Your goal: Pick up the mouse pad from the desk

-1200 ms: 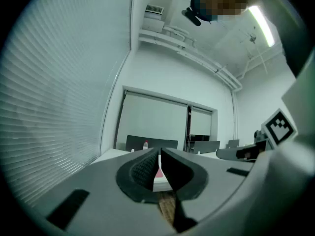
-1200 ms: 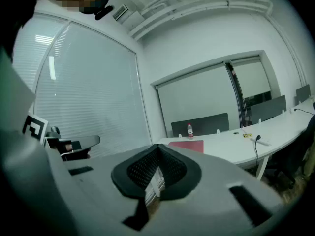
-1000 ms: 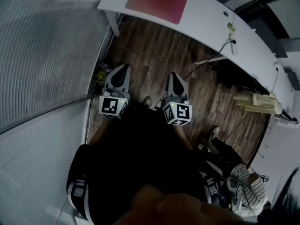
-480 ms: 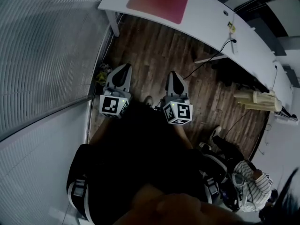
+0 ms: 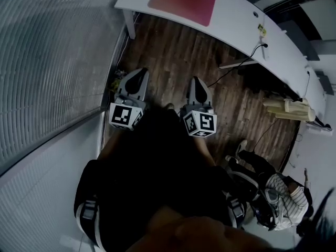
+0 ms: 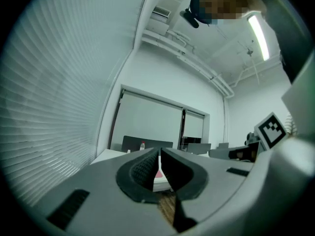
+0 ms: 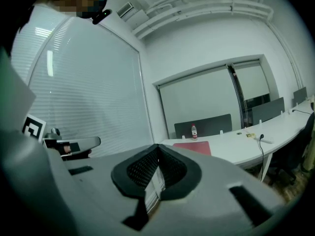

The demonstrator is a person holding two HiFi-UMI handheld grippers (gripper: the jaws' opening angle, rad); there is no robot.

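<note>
Well apart from the long white table (image 5: pixel 236 22): left claw (image 5: pixel 138 73) and right claw (image 5: pixel 196 80), both closed together, empty; flat red rectangular mouse pad (image 5: pixel 182 1) lying on that table's left end.

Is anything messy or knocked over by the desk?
Nothing looks knocked over. The red mouse pad lies flat on the white desk. The only untidy bit is a black cable that hangs off the desk's edge and trails across the wooden floor.

Mouse pad (image 5: pixel 184 1), top edge off-frame
</note>
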